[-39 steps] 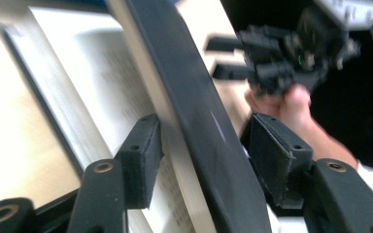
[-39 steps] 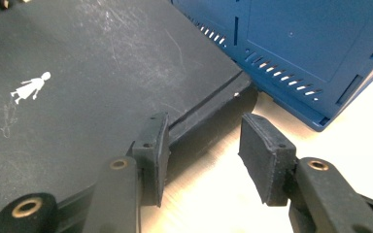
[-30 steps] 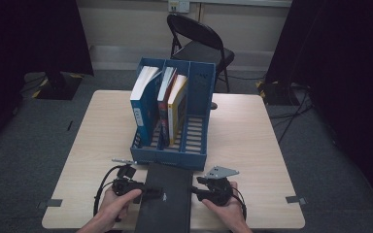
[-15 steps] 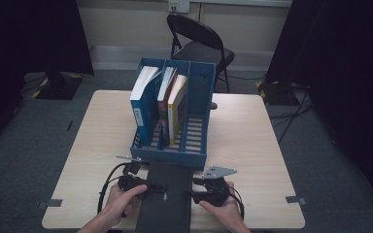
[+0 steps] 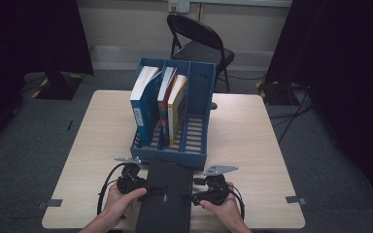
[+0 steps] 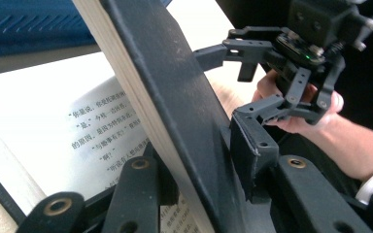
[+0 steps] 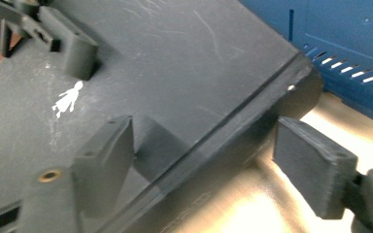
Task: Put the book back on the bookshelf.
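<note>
The left gripper (image 6: pixel 194 179) has its 2 black jaws closed on the raised black cover (image 6: pixel 175 97) of an open book, printed page (image 6: pixel 102 131) to its left. Beyond, the right gripper (image 6: pixel 243 82) stands with jaws apart.

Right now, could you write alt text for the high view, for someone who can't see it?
A person's two hands hold grippers against a black book lying at the near edge of a wooden table. Behind it stands a blue file rack holding three upright books.
</note>
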Available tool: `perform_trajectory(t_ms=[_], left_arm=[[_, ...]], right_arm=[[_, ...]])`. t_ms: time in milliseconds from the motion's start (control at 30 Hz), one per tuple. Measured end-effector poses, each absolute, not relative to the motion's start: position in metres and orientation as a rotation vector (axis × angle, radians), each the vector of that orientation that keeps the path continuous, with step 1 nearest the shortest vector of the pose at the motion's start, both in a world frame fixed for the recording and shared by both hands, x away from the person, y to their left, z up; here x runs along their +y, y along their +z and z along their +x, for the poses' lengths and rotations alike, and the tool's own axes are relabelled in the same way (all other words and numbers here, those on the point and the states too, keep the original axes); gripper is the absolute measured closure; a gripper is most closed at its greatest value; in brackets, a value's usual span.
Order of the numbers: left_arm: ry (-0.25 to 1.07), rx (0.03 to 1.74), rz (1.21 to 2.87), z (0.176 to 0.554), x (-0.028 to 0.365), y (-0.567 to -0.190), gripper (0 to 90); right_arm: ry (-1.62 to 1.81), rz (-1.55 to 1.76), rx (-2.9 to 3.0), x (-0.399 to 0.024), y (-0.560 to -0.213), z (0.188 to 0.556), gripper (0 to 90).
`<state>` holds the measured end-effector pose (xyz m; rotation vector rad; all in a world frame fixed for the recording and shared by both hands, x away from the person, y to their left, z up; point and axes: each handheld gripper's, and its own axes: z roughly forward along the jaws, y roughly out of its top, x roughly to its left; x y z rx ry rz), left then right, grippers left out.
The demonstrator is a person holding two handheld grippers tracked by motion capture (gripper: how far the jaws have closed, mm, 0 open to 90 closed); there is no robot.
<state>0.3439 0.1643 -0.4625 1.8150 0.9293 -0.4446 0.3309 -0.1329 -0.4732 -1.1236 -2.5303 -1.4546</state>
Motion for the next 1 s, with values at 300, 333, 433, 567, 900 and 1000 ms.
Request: perform_trajectory(t_ms=[300,333,433,567,900,1000], left_arm=[[-0.358,0.832,1.844,0.333,0.164,-0.452,65.6],[-0.358,0.832,1.844,0.333,0.164,-0.452,65.6],[-0.347,0.8,1.848,0.331,0.163,-0.45,65.8],[-0.322,0.758,1.861,0.328,0.162,-0.446,66.1],[-0.274,0.649,1.839,0.317,0.163,-0.427,71.7],[-0.251,0.629,1.831,0.316,0.163,-0.422,72.2]], right_arm=[[-1.458,-1.113,-2.389,-0.138,-0.479,0.337,11.0],[-1.458,-1.113,-2.389,-0.138,-0.479,0.337,11.0],[-1.449,-1.109,-2.361,-0.139,-0.479,0.339,10.7],[-1.465,-1.11,-2.321,-0.141,-0.477,0.34,10.9],[-1.606,-1.075,-2.231,-0.151,-0.457,0.334,27.1],[-1.662,-1.05,-2.238,-0.152,-0.446,0.333,30.2]])
